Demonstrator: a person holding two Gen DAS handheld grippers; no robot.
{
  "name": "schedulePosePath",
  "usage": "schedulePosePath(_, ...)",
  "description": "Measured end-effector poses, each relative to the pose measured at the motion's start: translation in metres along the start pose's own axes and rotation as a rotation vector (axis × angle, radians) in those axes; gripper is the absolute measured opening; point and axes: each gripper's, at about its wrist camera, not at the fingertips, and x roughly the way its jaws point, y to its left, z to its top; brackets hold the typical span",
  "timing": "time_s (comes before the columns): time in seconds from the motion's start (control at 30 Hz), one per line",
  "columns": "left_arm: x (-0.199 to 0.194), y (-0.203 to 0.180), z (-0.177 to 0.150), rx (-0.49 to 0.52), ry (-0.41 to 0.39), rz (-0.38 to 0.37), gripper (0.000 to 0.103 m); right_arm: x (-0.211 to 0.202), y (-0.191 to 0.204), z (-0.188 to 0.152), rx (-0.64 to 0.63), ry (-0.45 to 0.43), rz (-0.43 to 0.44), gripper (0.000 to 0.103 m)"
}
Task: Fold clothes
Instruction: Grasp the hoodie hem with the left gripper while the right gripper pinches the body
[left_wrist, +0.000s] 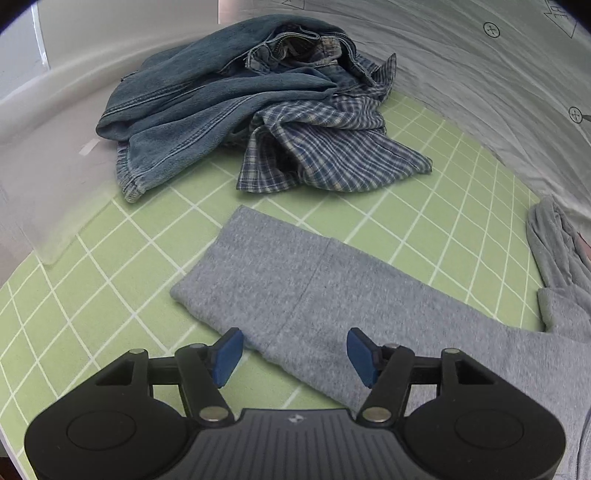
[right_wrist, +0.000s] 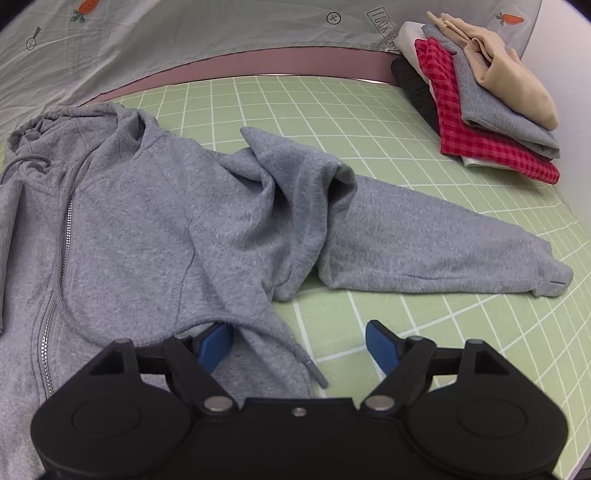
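A grey zip hoodie (right_wrist: 140, 221) lies spread on the green grid mat (right_wrist: 424, 325), hood toward the far left, zipper down its left side. Its right sleeve (right_wrist: 443, 247) stretches out to the right, bunched at the shoulder. Its other sleeve (left_wrist: 314, 280) lies flat in the left wrist view. My left gripper (left_wrist: 294, 356) is open, jaws wide, straddling that sleeve's near edge. My right gripper (right_wrist: 297, 345) is open over the hoodie's side edge and drawstring (right_wrist: 303, 360); the left blue fingertip (right_wrist: 212, 345) is partly tucked under the fabric.
A heap of blue jeans (left_wrist: 207, 92) and a blue plaid shirt (left_wrist: 325, 147) sits at the far side of the mat. A stack of folded clothes (right_wrist: 487, 96), red checked, grey and beige, stands far right. A grey printed sheet (left_wrist: 480, 74) borders the mat.
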Motion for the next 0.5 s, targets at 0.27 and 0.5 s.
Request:
schedulePosePath(0.27, -0.001, 0.02, -0.002, 0.042, -0.054, 0.052, 0.015, -0.001, 0.011, 0.004, -0.057, -0.001, -0.051, 0.08)
schedulePosePath(0.5, 0.002, 0.064, 0.0, -0.005, -0.097, 0.159, 0.014, -0.003, 0.018, 0.004, -0.111, -0.001, -0.078, 0.08)
